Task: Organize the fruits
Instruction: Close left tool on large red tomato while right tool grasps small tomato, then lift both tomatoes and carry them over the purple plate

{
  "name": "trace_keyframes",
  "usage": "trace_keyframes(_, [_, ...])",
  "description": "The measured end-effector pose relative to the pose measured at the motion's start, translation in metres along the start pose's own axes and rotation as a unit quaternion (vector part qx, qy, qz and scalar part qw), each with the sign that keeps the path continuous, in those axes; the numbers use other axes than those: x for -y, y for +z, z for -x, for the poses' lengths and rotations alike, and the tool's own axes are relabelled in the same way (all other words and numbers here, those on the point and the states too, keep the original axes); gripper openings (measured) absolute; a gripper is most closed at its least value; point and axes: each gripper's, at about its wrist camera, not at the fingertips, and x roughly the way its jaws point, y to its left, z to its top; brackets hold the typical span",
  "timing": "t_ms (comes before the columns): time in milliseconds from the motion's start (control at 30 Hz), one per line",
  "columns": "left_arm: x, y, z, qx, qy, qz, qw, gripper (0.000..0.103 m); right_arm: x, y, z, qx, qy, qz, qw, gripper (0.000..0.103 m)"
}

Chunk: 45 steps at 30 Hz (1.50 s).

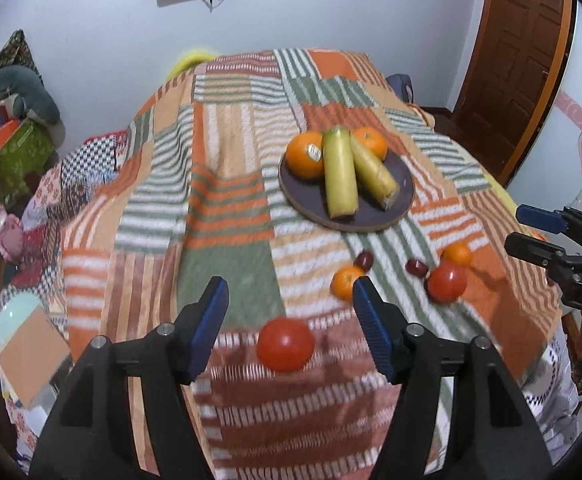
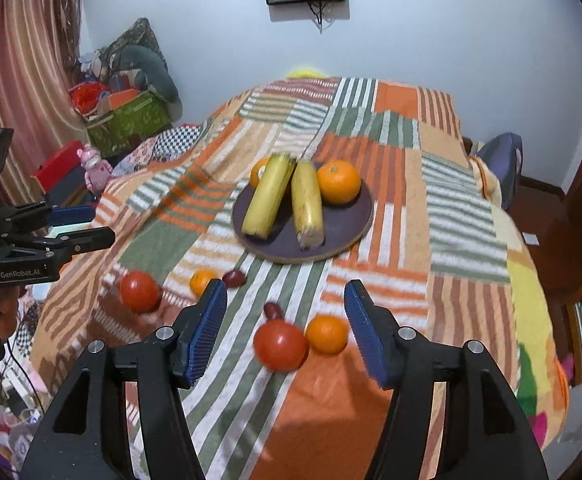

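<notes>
Striped blanket under plate. Both my grippers, left gripper and right gripper, are spread apart and empty. Tomato nearest plate-side looks soft, smooth; I'd pinch its widest part lightly.

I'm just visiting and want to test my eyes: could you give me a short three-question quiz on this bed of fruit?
1. True or false: the plate holds two bananas and two oranges.
2. How many red tomatoes lie on the blanket?
3. Is either tool, left or right, gripping fruit? A) left B) right C) neither

Key: 1 true; 2 two; 3 C, both open and empty.
</notes>
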Motion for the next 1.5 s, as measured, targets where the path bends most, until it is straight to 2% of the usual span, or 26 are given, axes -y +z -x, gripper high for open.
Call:
trace_keyframes(200, [-0.005,-0.028,-0.012,-0.023,0.002,-0.003,0.9997,0.064,-0.005,-0.029,-0.016,-0.038,-0.009,-0.012,0.999,0.058])
trace_keyframes(367, [-0.007,-0.046,-0.030,-0.048,-0.009,0.000,0.9988,0.064,-0.006,-0.048,-0.033,-0.067,-0.010,-0.029,0.997,0.058])
trace_keyframes(633, [-0.004,-0.055,-0.059,-0.068,-0.019,-0.004,0.9975,0.064,-0.002,-0.053,-0.061,-0.095,0.000,-0.054,0.994,0.058])
trace_keyframes(733, [-0.005,-0.055,-0.069,-0.071,-0.011,-0.004,0.9974,0.064,0.000,-0.052,-0.068,-0.098,0.004,-0.062,0.993,0.058])
trace_keyframes(900, [-0.011,-0.054,-0.079,-0.064,-0.019,0.010,0.9977,0.064,-0.001,-0.049,-0.075,-0.100,0.001,-0.065,0.993,0.058])
trace_keyframes(967, [-0.012,-0.054,-0.082,-0.060,-0.018,0.012,0.9979,0.058,-0.002,-0.048,-0.078,-0.099,-0.004,-0.062,0.993,0.056])
trace_keyframes(1067, [-0.011,-0.054,-0.082,-0.056,-0.020,0.008,0.9982,0.048,-0.002,-0.047,-0.078,-0.099,-0.011,-0.060,0.993,0.046])
trace_keyframes(1333, [-0.012,-0.051,-0.077,-0.057,-0.024,0.020,0.9979,0.048,0.001,-0.045,-0.071,-0.098,0.003,-0.064,0.993,0.043])
trace_keyframes(1500, [-0.010,-0.039,-0.065,-0.040,-0.023,0.021,0.9987,0.048,-0.003,-0.036,-0.059,-0.081,0.010,-0.055,0.995,0.043])
